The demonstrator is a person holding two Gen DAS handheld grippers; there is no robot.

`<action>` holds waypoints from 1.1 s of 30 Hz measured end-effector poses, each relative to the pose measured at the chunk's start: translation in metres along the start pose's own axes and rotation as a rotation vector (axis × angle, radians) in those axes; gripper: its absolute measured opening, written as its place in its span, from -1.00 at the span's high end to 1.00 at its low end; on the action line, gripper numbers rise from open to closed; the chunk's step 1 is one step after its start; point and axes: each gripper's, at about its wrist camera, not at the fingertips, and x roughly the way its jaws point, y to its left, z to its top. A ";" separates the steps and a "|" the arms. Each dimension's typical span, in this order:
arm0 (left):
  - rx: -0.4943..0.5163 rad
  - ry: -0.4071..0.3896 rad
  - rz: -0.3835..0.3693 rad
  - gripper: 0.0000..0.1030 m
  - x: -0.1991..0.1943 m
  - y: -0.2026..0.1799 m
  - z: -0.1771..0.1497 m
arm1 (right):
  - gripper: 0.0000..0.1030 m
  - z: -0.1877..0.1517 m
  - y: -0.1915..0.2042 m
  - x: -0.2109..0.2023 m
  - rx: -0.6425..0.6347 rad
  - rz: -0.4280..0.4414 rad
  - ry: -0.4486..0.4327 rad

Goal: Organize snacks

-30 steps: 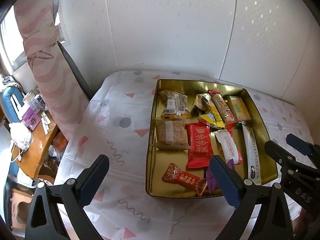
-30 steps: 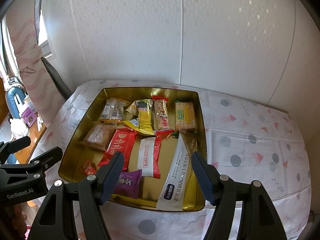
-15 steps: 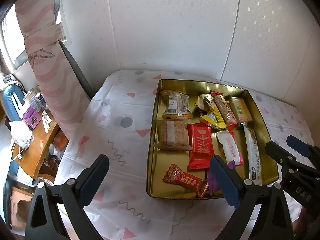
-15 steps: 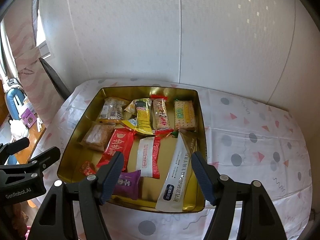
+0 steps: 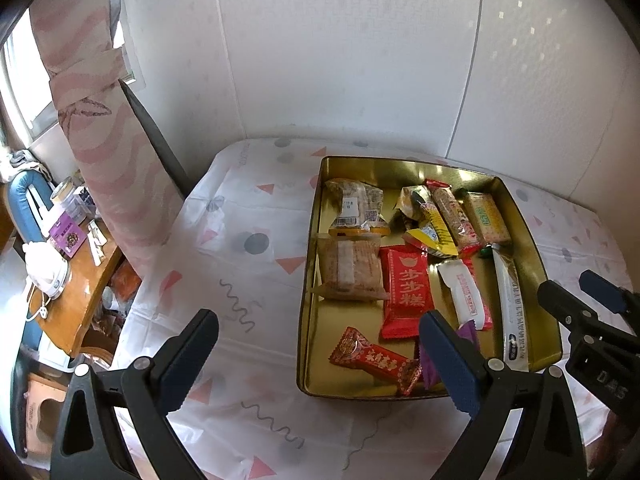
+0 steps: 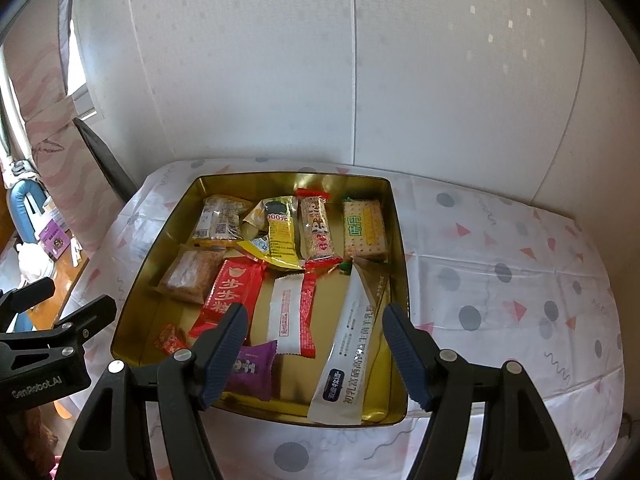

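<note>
Both grippers, left gripper (image 5: 320, 354) and right gripper (image 6: 314, 346), gape wide, holding nothing.

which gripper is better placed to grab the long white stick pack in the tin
Right. The right gripper is open above the gold tin's near edge, with the long white stick pack lying between its fingers. The left gripper, also open, mostly hangs over the tablecloth left of the tin.

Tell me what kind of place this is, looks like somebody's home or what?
Most likely a room in a home. A patterned tablecloth covers the table holding a gold tin of snacks, a pink curtain hangs by a window, and a cluttered wooden desk stands alongside.
</note>
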 end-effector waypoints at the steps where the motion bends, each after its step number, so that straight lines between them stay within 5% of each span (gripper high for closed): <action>1: -0.001 0.003 -0.002 -0.96 0.001 0.001 0.000 | -0.38 0.000 0.000 0.000 0.000 -0.001 0.000; 33: 0.007 0.016 0.011 -0.96 0.006 -0.002 0.000 | -0.38 0.002 0.001 0.004 0.009 -0.009 0.011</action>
